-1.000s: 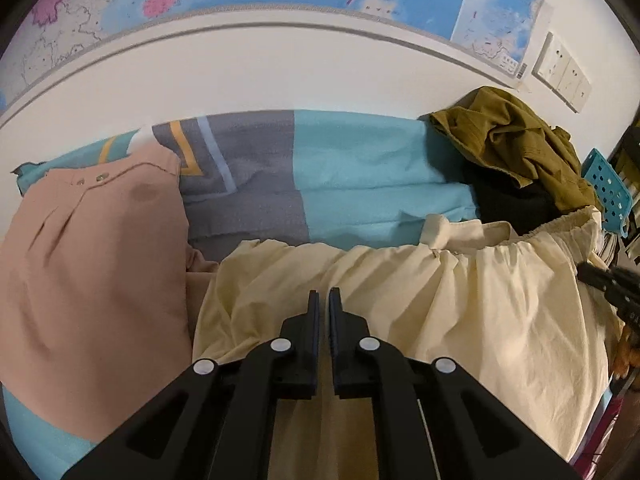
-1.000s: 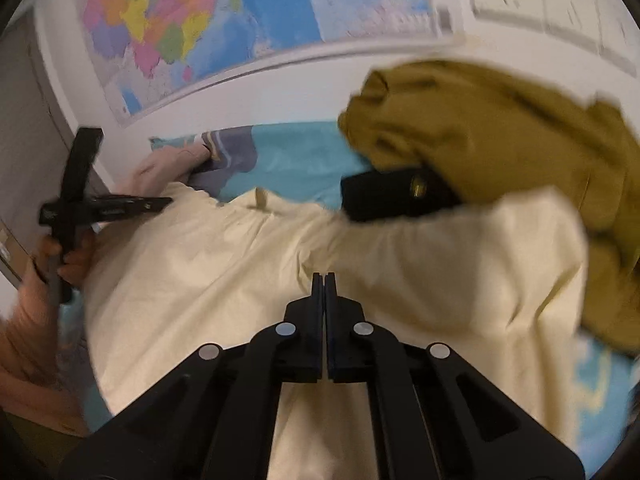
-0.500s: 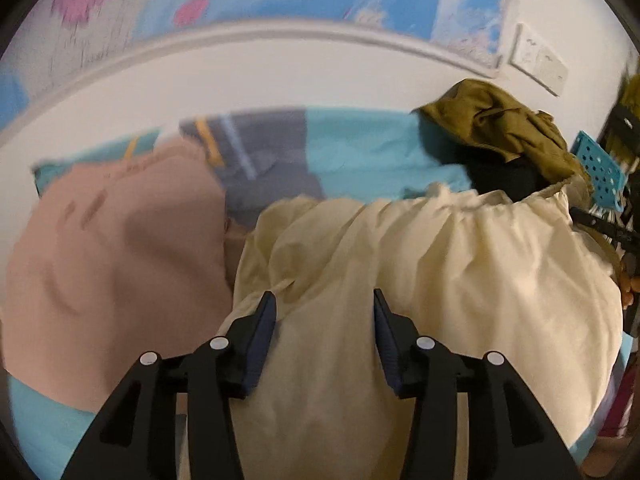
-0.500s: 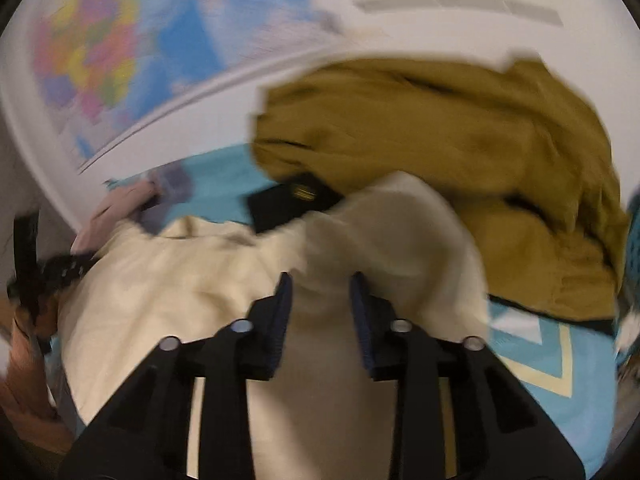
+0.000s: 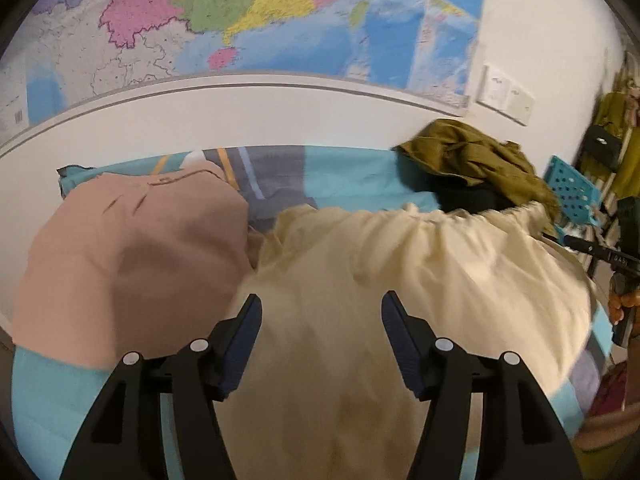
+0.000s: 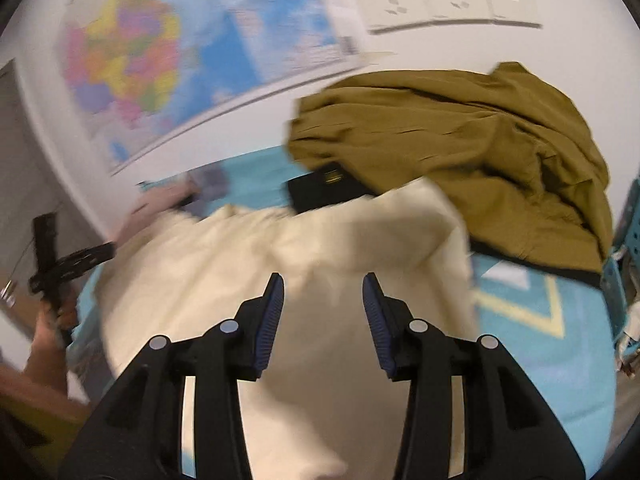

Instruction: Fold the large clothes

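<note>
The wide cream gathered-waist cotton garment (image 5: 420, 280) is lying spread across the blue patterned bed (image 6: 552, 344). Above it, the left tool (image 5: 321, 322) and right tool (image 6: 323, 300) are both hovering level, spread wide, gripping nothing.

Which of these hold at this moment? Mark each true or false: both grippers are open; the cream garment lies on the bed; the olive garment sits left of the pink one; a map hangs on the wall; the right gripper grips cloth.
1. Both grippers are open. True: left gripper and right gripper are spread.
2. The cream garment lies on the bed. True.
3. The olive garment sits left of the pink garment. False: it is on the right.
4. A map hangs on the wall. True.
5. The right gripper grips cloth. False: its jaws hold nothing.
</note>
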`<state>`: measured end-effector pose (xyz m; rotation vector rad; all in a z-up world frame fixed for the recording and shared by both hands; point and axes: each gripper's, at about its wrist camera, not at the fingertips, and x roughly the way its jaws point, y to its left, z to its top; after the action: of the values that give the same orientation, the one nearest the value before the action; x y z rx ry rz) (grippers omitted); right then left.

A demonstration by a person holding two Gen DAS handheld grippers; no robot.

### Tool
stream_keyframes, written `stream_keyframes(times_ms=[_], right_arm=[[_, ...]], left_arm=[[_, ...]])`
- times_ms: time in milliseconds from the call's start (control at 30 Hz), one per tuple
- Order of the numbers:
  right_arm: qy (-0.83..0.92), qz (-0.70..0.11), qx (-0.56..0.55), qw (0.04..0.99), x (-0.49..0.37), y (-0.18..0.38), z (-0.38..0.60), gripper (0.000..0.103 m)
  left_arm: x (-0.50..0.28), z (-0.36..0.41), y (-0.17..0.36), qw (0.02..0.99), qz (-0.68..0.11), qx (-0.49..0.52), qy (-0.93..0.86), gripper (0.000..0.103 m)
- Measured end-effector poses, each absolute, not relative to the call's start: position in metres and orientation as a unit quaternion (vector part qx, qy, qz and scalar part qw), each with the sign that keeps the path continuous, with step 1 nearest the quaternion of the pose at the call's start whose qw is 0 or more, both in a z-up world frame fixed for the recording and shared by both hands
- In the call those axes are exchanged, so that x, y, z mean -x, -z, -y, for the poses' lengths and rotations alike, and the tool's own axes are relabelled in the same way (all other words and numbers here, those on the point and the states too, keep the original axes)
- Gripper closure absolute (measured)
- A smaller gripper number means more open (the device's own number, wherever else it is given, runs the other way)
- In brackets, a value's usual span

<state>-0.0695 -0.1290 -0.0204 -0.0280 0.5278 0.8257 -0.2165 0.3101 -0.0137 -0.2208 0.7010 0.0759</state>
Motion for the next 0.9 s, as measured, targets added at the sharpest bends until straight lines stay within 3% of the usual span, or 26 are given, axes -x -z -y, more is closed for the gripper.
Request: stream_keyframes(times_ms=[133, 267, 433, 700, 900], right_arm=[[-0.383, -0.285, 0.043, 0.877, 0.078, 0.051, 0.118, 0.063], [-0.369, -0.305, 0.007, 0.878, 0.068, 0.072, 0.126, 0.079], [-0.371, -0.274, -0.006, 0.887, 0.094, 0.052, 0.130, 0.061], [-0.480, -0.222, 0.058, 0.847, 0.164, 0.040, 0.067, 0.060], [-0.454, -0.237, 0.148, 0.846, 0.168, 0.085, 0.013, 0.063]], left_arm=[[0.223, -0.298, 0.043, 0.925, -0.363, 0.107, -0.036, 0.042], [0.219, -0.306, 0.067, 0.912, -0.382, 0.137, -0.057, 0.041], [0.243, -0.308, 0.047, 0.917, -0.363, 0.148, -0.069, 0.039], [0.273, -0.254, 0.023, 0.937, -0.326, 0.128, 0.009, 0.034], [0.243, -0.213, 0.062, 0.924, -0.367, 0.103, 0.034, 0.028]])
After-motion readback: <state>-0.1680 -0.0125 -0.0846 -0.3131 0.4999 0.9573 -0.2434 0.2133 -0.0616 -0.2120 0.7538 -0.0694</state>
